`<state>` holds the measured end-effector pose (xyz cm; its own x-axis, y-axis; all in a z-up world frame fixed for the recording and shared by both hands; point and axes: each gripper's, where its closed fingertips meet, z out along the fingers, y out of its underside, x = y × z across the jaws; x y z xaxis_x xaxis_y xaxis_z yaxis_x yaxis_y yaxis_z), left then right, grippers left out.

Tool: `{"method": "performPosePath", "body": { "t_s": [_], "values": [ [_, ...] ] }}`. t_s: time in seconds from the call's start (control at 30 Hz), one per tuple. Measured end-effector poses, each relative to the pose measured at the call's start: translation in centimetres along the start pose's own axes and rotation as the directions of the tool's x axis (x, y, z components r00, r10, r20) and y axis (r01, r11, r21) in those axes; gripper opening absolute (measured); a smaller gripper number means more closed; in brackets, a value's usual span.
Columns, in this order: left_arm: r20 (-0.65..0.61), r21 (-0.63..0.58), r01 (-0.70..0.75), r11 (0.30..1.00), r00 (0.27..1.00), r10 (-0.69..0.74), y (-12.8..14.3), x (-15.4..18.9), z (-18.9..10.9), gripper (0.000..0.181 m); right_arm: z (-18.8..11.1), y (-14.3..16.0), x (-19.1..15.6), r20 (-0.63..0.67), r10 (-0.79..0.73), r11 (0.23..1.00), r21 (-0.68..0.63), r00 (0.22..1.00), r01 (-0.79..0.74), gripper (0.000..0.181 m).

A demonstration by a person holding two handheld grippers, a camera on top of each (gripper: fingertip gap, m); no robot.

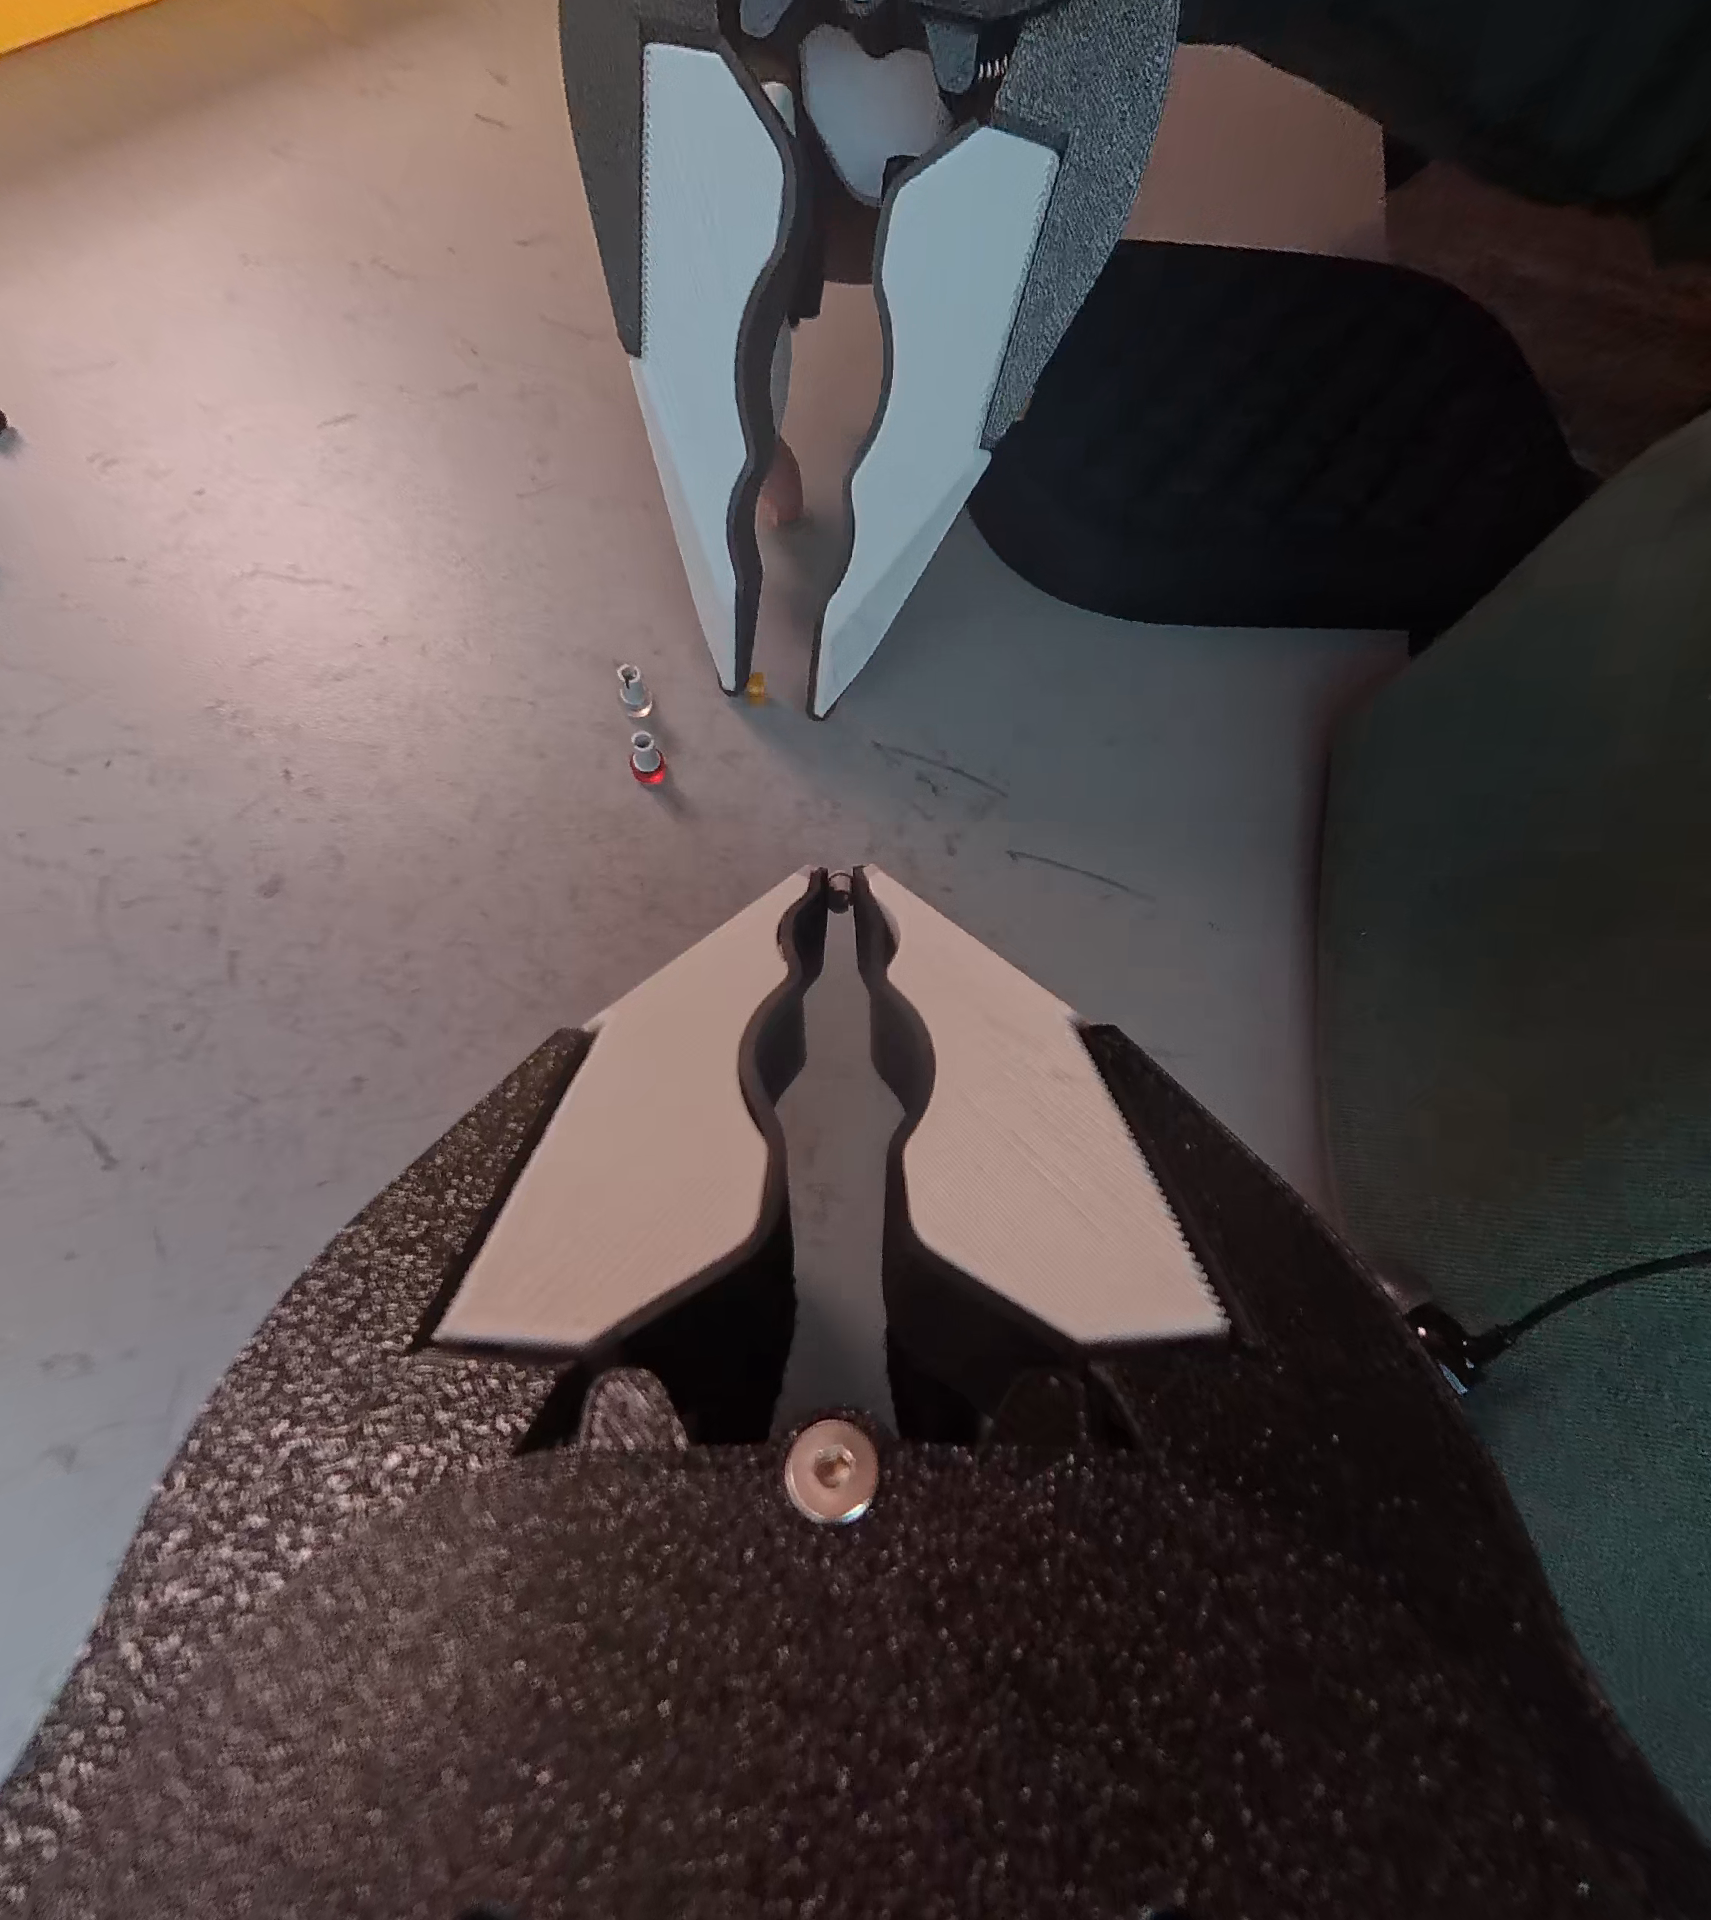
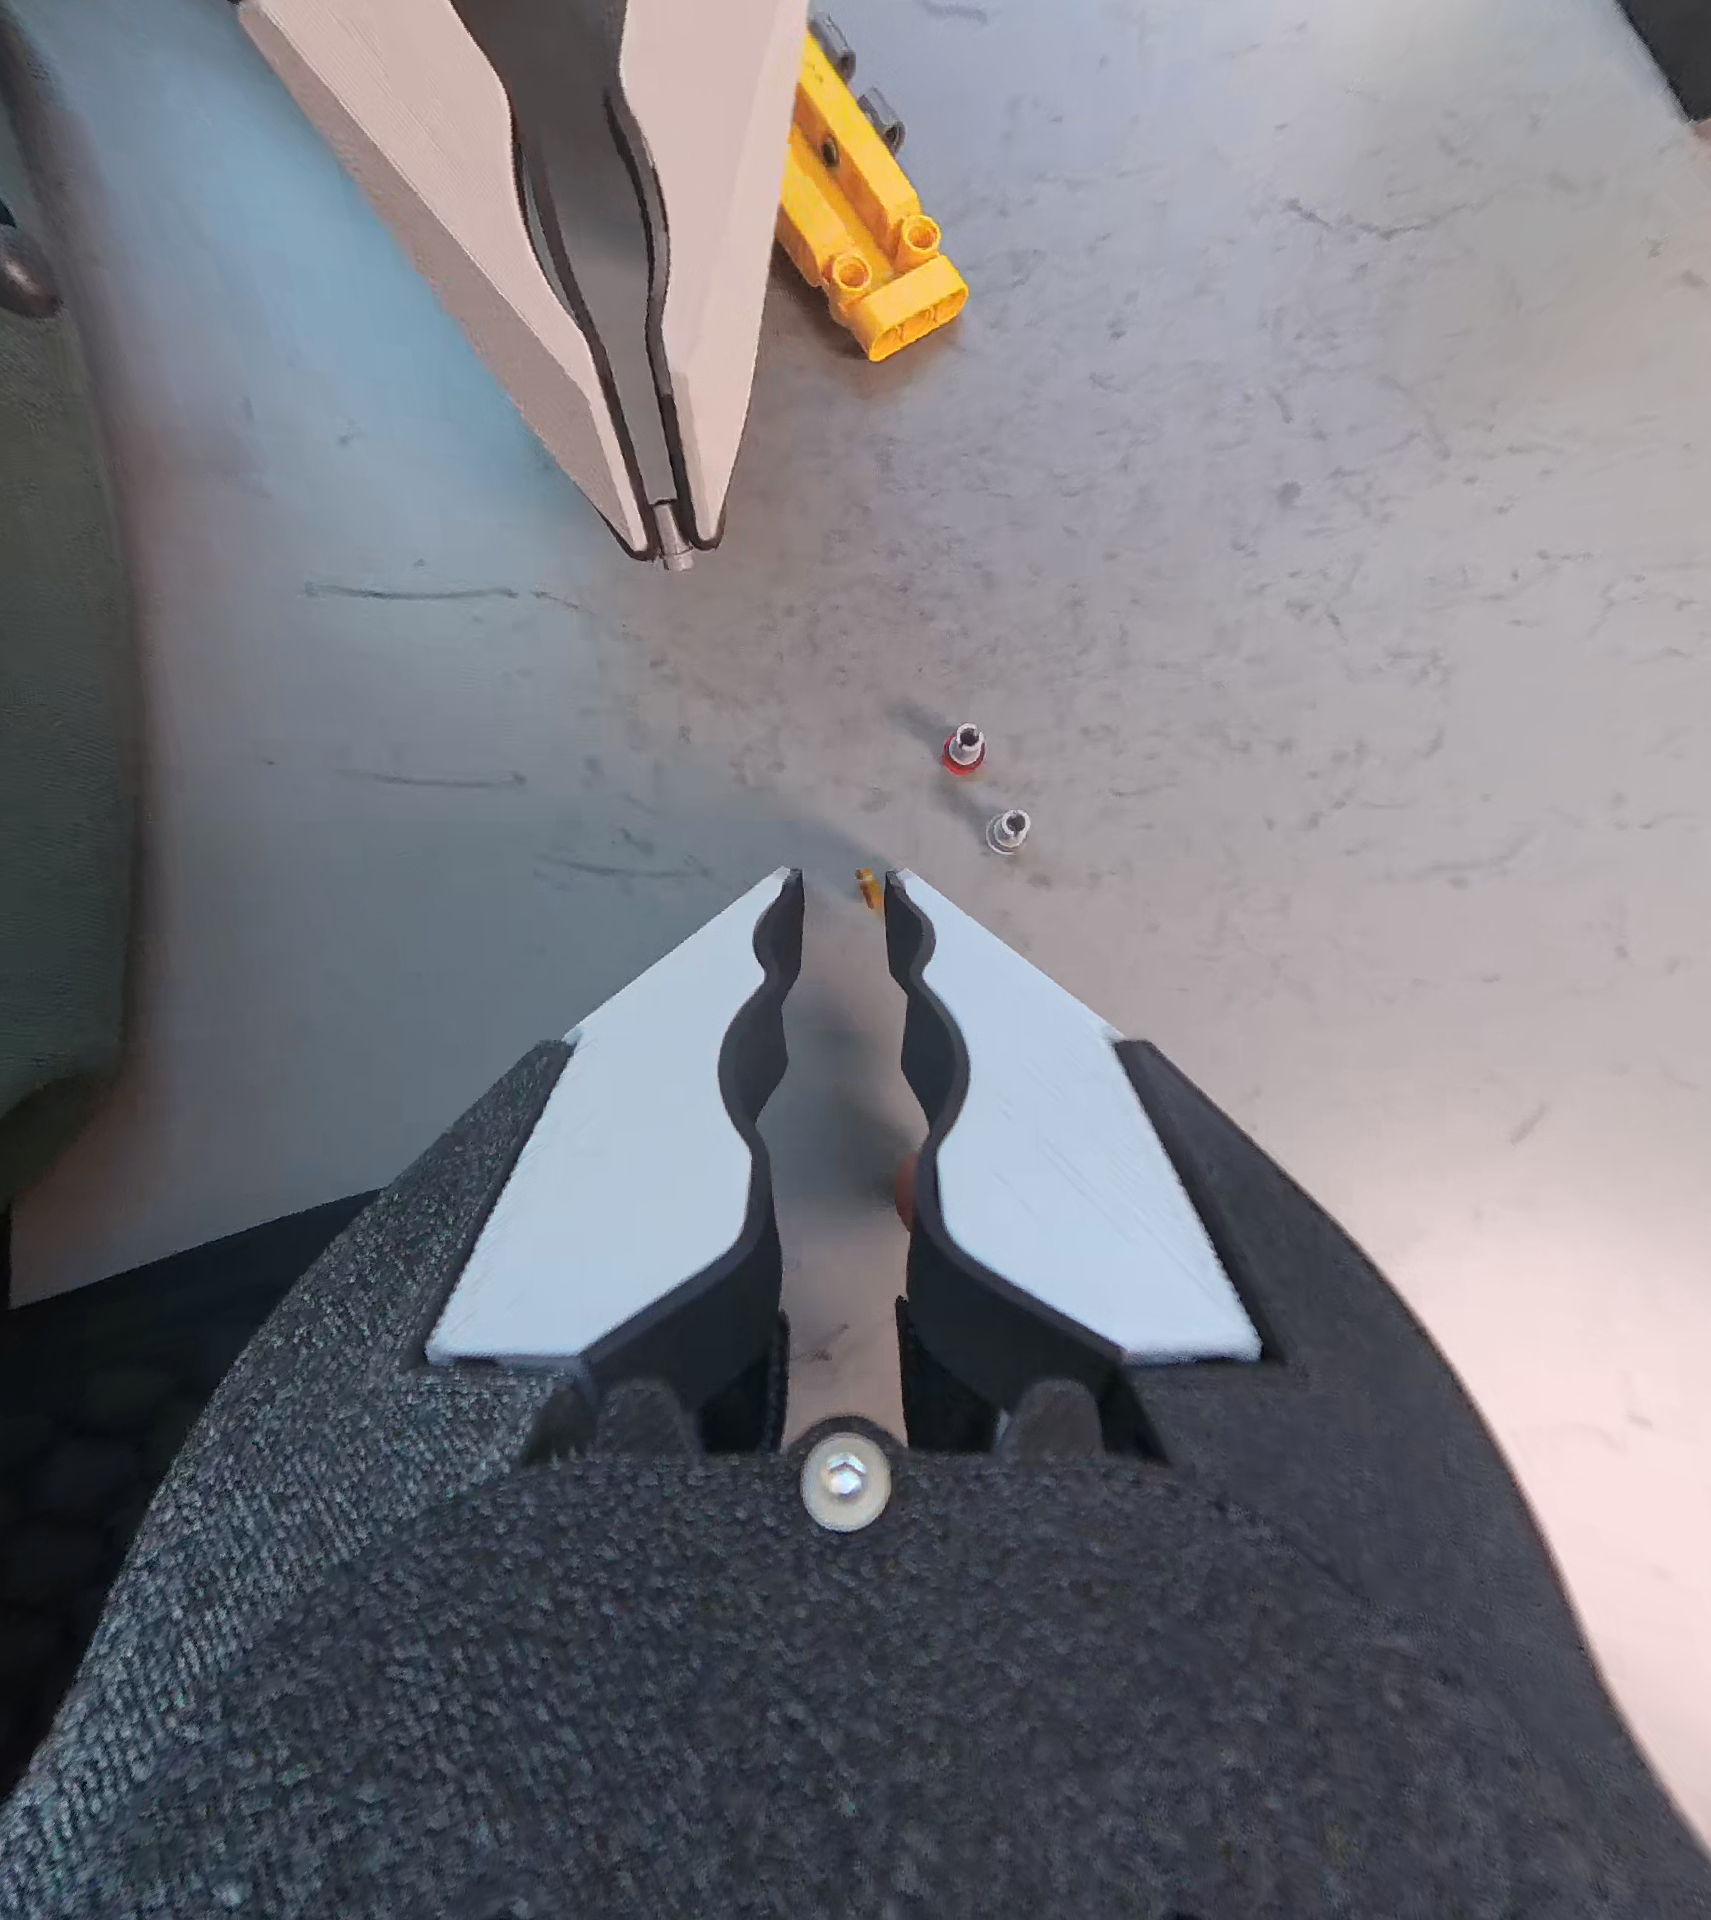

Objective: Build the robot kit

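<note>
- We see the left hand-held gripper (image 1: 838, 883) pinching a small grey pin (image 2: 672, 549) at its tips, above the grey surface (image 1: 311, 935).
- Our right hand-held gripper (image 2: 840, 883) stands slightly spread, tips straddling a tiny amber piece (image 2: 865, 890) on the surface; two small studs (image 2: 965, 750) lie just beside.

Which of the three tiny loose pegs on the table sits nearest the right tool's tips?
The tiny amber peg, between the right tool tips. The red-based peg and clear-based peg stand farther off.
</note>
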<state>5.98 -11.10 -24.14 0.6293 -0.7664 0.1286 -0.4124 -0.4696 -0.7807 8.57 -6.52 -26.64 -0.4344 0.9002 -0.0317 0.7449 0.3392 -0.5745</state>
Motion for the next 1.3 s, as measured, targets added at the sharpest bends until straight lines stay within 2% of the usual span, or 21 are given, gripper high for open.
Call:
{"method": "performPosePath", "body": {
  "t_s": [0.23,0.5,0.63,1.3],
  "values": [
    [-0.003,0.001,0.002,1.0,1.0,-0.002,0.0,0.0,0.0,0.004,-0.1,0.2,0.0,0.013,0.005,1.0,0.002,1.0,-0.005,0.016],
    [-0.008,-0.003,0.006,1.0,1.0,-0.006,0.1,0.0,0.1,0.004,-1.2,0.0,0.7,-0.042,-0.036,0.999,0.016,0.998,0.037,0.012],
    [-0.008,-0.005,0.004,1.0,1.0,-0.004,0.2,0.0,0.1,0.004,-0.9,0.4,0.8,-0.047,-0.033,0.999,-0.002,0.998,0.033,0.012],
    [-0.007,0.002,0.002,1.0,1.0,-0.002,0.1,0.0,0.0,0.004,0.6,-1.1,0.8,-0.017,-0.072,0.997,0.017,0.997,0.072,0.007]
  ]
}}
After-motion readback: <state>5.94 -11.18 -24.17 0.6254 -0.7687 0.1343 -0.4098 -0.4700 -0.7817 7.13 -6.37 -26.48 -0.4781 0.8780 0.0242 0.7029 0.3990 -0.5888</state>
